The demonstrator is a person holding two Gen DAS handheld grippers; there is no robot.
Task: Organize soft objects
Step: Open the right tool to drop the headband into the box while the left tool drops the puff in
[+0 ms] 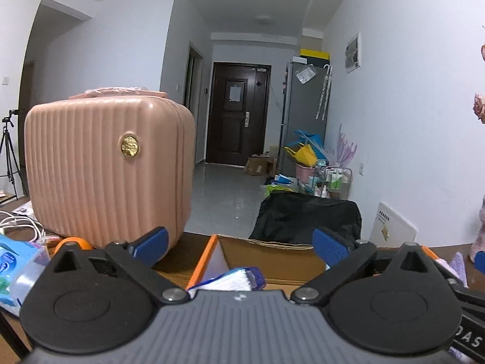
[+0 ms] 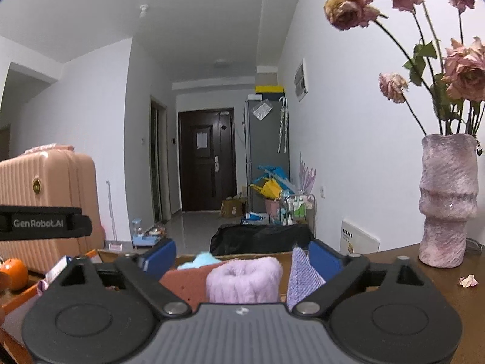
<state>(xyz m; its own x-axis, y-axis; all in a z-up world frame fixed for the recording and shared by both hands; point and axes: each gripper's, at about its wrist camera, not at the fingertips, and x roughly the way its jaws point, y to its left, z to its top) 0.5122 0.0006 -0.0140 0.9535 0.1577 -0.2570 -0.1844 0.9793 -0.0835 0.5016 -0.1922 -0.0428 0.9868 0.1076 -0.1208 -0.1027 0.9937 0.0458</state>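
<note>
left claw gapes, grasping nothing | right claw gapes over lilac roll | pink case at 10 o'clock on bench

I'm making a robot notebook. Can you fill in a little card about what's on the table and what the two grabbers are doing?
left gripper: open, holding nothing
right gripper: open, holding nothing
cardboard box: open, just ahead of both grippers
fluffy purple roll: in the box
pink case: upright, left of box
vase: right side, wilted roses
orange: beside the case
</note>
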